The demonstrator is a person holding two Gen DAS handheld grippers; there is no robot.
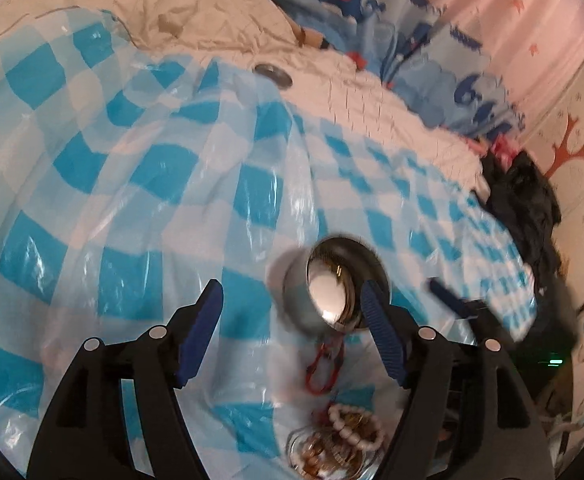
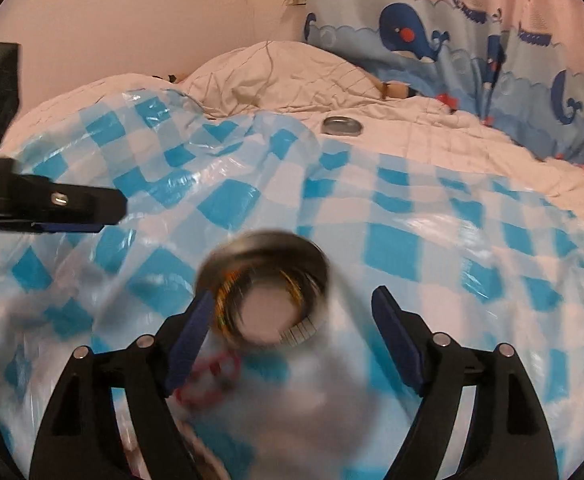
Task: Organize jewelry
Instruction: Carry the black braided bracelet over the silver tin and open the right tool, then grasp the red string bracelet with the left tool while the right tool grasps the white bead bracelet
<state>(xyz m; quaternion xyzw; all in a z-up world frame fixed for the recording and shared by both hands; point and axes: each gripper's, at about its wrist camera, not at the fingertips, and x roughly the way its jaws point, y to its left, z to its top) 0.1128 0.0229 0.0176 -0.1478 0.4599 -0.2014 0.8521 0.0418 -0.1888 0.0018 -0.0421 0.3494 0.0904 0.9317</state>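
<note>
The round metal tin lay tipped on its side on the checked sheet, its open mouth showing a pale base and gold-coloured bangles around the inner wall; it was blurred in both views. Just below it on the sheet lay a red bracelet, and nearer still a white bead bracelet rested on a heap of brownish beads in a small clear dish. The tin's flat lid sat well apart on the white quilt.
</note>
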